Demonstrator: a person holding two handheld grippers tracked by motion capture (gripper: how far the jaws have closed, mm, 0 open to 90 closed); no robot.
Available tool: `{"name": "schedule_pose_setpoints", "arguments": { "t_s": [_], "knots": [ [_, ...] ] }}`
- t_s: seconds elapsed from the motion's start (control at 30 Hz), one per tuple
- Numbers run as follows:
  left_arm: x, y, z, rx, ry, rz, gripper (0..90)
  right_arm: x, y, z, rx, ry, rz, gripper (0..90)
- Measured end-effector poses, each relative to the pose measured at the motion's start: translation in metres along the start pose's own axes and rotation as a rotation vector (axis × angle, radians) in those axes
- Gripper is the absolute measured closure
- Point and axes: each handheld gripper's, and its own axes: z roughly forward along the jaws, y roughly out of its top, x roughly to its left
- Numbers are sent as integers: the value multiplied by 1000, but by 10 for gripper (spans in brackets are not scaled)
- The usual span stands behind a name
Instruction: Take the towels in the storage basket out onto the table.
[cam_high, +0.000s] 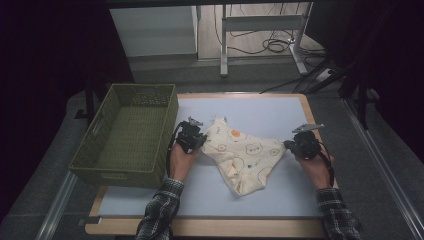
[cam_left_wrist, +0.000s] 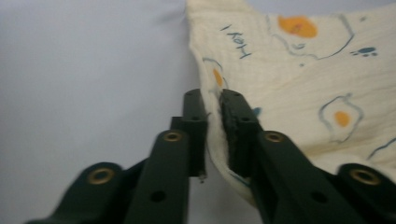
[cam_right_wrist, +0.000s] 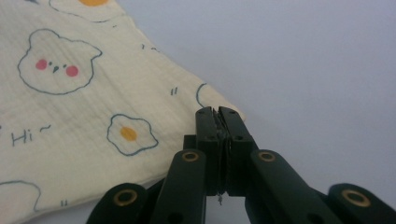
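A cream cloth (cam_high: 240, 155) printed with fried eggs, bears and small words lies crumpled on the pale blue table mat (cam_high: 260, 110). My left gripper (cam_high: 203, 141) is at the cloth's left edge. In the left gripper view its jaws (cam_left_wrist: 213, 95) are pinched on the folded hem of the cloth (cam_left_wrist: 299, 79). My right gripper (cam_high: 288, 145) is at the cloth's right corner. The right gripper view has its jaws (cam_right_wrist: 217, 111) pressed together on the tip of that corner, with the cloth (cam_right_wrist: 93, 93) spreading away to the left.
A green woven basket (cam_high: 125, 172) stands on the left of the table, close beside my left hand. The mat has bare room behind and in front of the cloth. Beyond the table are desk legs (cam_high: 224, 45) and cables on the floor.
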Motion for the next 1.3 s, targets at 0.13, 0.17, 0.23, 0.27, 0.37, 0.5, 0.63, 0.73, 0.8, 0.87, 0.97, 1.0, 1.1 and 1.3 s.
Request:
{"name": "schedule_pose_setpoints", "arguments": {
  "t_s": [0.13,0.17,0.23,0.27,0.37,0.5,0.63,0.73,0.8,0.87,0.97,1.0,1.1,1.3],
  "knots": [
    [2,-3,-1,-19,13,-6,620,-1,-4,5,7,-11,3,763],
    [2,-3,-4,-35,4,-8,590,0,-5,4,-2,-6,8,750],
    [0,-1,-11,-53,-10,-9,557,2,-7,-1,-26,16,19,732],
    [-2,0,-14,-58,-14,-4,537,3,-7,-4,-32,25,18,726],
    [-10,4,-25,-71,-19,27,499,12,-9,-14,-45,55,13,710],
    [-19,7,-34,-63,-59,69,440,26,-16,-20,-31,90,-33,688],
    [-34,12,-32,-58,-150,116,434,35,-24,-20,-17,126,-44,677],
    [-55,18,-20,-26,-198,178,434,39,-27,-19,-10,139,-44,667],
    [-70,20,-10,-8,-231,212,435,41,-29,-18,-13,150,-40,662],
    [-89,19,5,26,-254,261,435,43,-31,-18,-15,155,-44,650],
    [-96,16,14,58,-237,287,444,44,-33,-19,-19,154,-45,639],
    [-98,14,18,77,-221,299,444,43,-34,-20,-19,152,-50,638],
    [-99,7,25,122,-192,323,587,43,-38,-22,-19,143,-50,635],
    [-94,1,9,86,-217,306,845,43,-42,-22,-27,164,-32,634]
  ]
}}
